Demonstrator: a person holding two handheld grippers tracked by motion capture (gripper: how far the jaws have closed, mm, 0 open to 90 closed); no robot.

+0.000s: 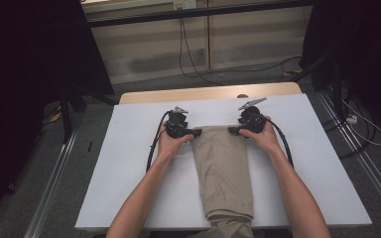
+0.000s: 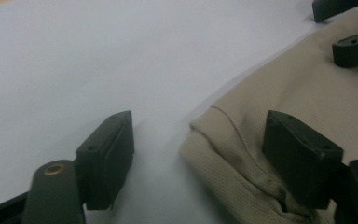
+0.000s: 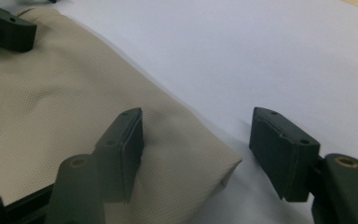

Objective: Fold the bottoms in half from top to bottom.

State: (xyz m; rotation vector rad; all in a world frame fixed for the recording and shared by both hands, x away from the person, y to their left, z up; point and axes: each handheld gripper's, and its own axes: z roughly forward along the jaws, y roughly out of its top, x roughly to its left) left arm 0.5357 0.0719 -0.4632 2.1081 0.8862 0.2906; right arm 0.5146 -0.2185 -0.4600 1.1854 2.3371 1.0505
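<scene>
A folded pair of beige trousers (image 1: 223, 173) lies lengthwise on the white table (image 1: 129, 168), its near end hanging off the near edge. The left gripper (image 1: 197, 133) and right gripper (image 1: 232, 131) sit at the two far corners, each with its jaws spread astride a corner and not pinching yet. The likely slip: a jaw closes on the top layer alone, so the fold opens when lifted, or one corner is missed and the cloth skews. Both forearms reach forward from the near side, hands low and turned inward toward each other.
</scene>
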